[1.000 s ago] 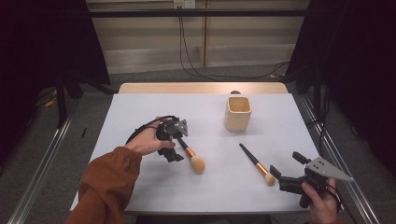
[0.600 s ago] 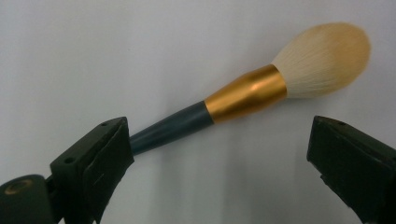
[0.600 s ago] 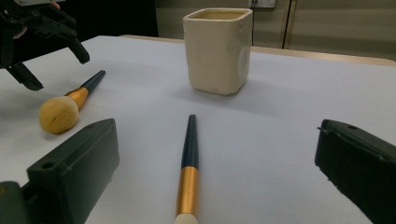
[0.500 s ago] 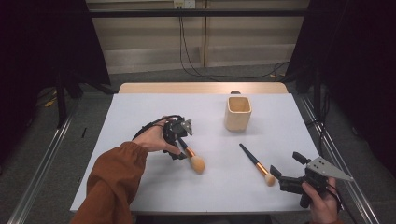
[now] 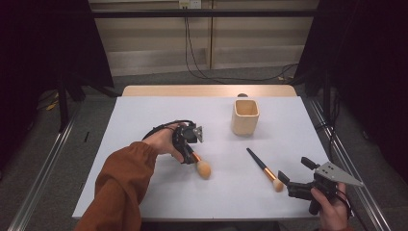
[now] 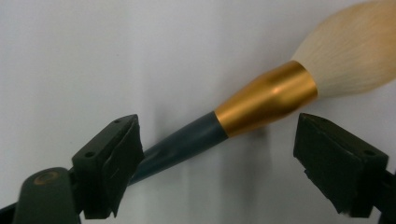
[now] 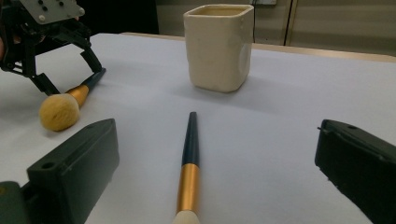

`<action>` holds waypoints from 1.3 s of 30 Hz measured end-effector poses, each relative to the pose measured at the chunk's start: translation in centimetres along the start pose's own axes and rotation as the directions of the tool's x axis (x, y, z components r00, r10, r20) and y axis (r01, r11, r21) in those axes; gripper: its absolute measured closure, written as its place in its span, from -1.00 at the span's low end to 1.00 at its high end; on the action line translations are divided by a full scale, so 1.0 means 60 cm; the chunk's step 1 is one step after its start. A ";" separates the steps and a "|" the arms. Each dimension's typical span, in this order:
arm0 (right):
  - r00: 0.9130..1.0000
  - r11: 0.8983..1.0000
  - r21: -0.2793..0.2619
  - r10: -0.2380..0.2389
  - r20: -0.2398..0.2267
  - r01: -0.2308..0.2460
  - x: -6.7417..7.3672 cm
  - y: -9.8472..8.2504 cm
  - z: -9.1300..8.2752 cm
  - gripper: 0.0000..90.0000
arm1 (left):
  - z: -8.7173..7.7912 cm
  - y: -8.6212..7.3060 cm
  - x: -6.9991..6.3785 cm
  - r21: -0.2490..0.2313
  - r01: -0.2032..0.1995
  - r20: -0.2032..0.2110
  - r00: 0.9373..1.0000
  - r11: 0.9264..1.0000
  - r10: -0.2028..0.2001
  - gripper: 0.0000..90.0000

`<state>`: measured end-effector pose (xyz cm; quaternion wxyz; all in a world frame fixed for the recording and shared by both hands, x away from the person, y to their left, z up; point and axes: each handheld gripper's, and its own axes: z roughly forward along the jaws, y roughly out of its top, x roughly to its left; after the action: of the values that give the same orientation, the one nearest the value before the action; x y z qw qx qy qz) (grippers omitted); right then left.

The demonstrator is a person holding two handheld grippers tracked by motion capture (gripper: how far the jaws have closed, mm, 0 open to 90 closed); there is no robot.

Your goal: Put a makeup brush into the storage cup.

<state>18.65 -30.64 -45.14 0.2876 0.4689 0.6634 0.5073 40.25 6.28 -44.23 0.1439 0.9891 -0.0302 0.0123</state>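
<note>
A large brush (image 5: 202, 168) with a dark handle, gold ferrule and cream head lies mid-table. My left gripper (image 5: 187, 154) points down over its handle. In the left gripper view the handle (image 6: 187, 142) runs between the jaws by the left pad (image 6: 119, 158), and the right pad stands well clear. The jaws have just been closing and are open. A thinner brush (image 5: 263, 168) lies to the right, and my right gripper (image 5: 293, 169) rests open just behind its head. In the right gripper view this thinner brush (image 7: 189, 163) lies between the wide jaws.
A cream square cup (image 5: 246, 116) stands upright at the back right of the white table (image 5: 144, 192); from the right gripper it is the cup (image 7: 219, 46) beyond the thin brush. A cable loops from the left gripper. Metal rails run along both table sides.
My left hand has come down a little and shifted slightly right, bringing the gripper onto the large brush's handle. Both brushes and the right gripper have not moved.
</note>
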 end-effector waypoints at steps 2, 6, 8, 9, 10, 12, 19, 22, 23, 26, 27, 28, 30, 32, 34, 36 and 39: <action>1.000 1.000 0.002 -0.002 -0.002 0.002 0.000 0.000 0.000 -1.00 | 0.005 0.001 -0.003 0.014 -0.028 0.005 1.000 1.000 0.028 -0.61; 1.000 1.000 0.003 -0.002 -0.001 0.002 0.000 0.000 0.000 -1.00 | 0.011 0.006 -0.004 0.018 -0.047 0.009 0.999 0.999 0.047 -0.59; 1.000 1.000 0.003 -0.003 -0.003 0.003 0.001 0.000 0.000 -1.00 | 0.016 0.006 -0.005 0.011 -0.049 0.011 0.999 0.999 0.048 -0.55; 1.000 1.000 0.004 -0.004 -0.003 0.004 0.001 -0.001 0.000 -1.00 | 0.020 0.006 -0.006 0.014 -0.054 0.011 0.998 0.998 0.054 -0.54; 1.000 1.000 0.004 -0.004 -0.002 0.004 0.001 -0.001 0.000 -1.00 | 0.021 0.007 -0.005 0.018 -0.053 0.015 0.998 0.998 0.053 -0.53; 1.000 1.000 0.005 -0.004 -0.003 0.004 0.000 -0.001 0.000 -1.00 | 0.020 0.007 -0.004 0.017 -0.049 0.022 0.999 0.999 0.049 -0.51; 1.000 1.000 0.011 -0.005 -0.004 0.005 0.001 -0.001 0.000 -1.00 | 0.022 0.007 0.004 0.033 -0.017 0.070 0.997 0.999 0.014 -0.44; 1.000 1.000 0.010 -0.006 -0.005 0.006 0.001 -0.001 0.000 -1.00 | 0.020 0.004 0.006 0.026 -0.009 0.093 0.996 1.000 0.006 -0.27; 1.000 1.000 0.013 -0.004 -0.006 0.004 0.001 -0.002 0.000 -1.00 | 0.020 0.005 0.006 0.036 -0.013 0.090 0.996 0.999 0.010 -0.26; 1.000 1.000 0.014 -0.005 -0.005 0.005 0.000 -0.002 0.001 -1.00 | 0.019 0.012 0.001 0.056 -0.018 0.085 0.996 0.998 0.014 -0.17; 1.000 1.000 0.018 -0.005 -0.005 0.006 0.000 -0.003 0.001 -1.00 | 0.020 0.012 0.000 0.055 -0.012 0.086 0.996 0.998 0.007 -0.13; 1.000 1.000 0.019 -0.005 -0.006 0.006 0.000 -0.002 0.002 -1.00 | 0.019 0.012 -0.001 0.056 -0.011 0.085 0.996 0.998 0.006 -0.10; 1.000 1.000 0.018 -0.007 -0.006 0.008 0.001 -0.002 0.002 -1.00 | 0.018 0.012 0.000 0.059 -0.009 0.088 0.996 0.998 0.004 -0.08; 1.000 1.000 0.019 -0.010 -0.006 0.010 0.001 -0.002 0.001 -1.00 | 0.019 0.012 0.000 0.059 -0.003 0.089 0.996 0.998 -0.002 -0.06; 1.000 1.000 0.020 -0.006 -0.004 0.007 0.001 -0.003 0.001 -1.00 | 0.017 0.014 0.000 0.079 -0.006 0.094 0.996 0.997 -0.001 -0.03; 1.000 1.000 0.017 -0.004 -0.002 0.004 0.001 -0.003 0.000 -1.00 | 0.018 0.016 -0.002 0.084 0.005 0.090 0.996 0.996 -0.013 0.01; 1.000 1.000 0.019 -0.004 -0.002 0.004 0.000 -0.003 0.000 -1.00 | 0.017 0.015 0.000 0.085 0.002 0.098 0.995 0.996 -0.010 0.05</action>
<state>18.57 -30.64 -45.32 0.2835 0.4699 0.6695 0.5006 40.19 5.10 -44.95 0.1000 0.9938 -0.0339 -0.0354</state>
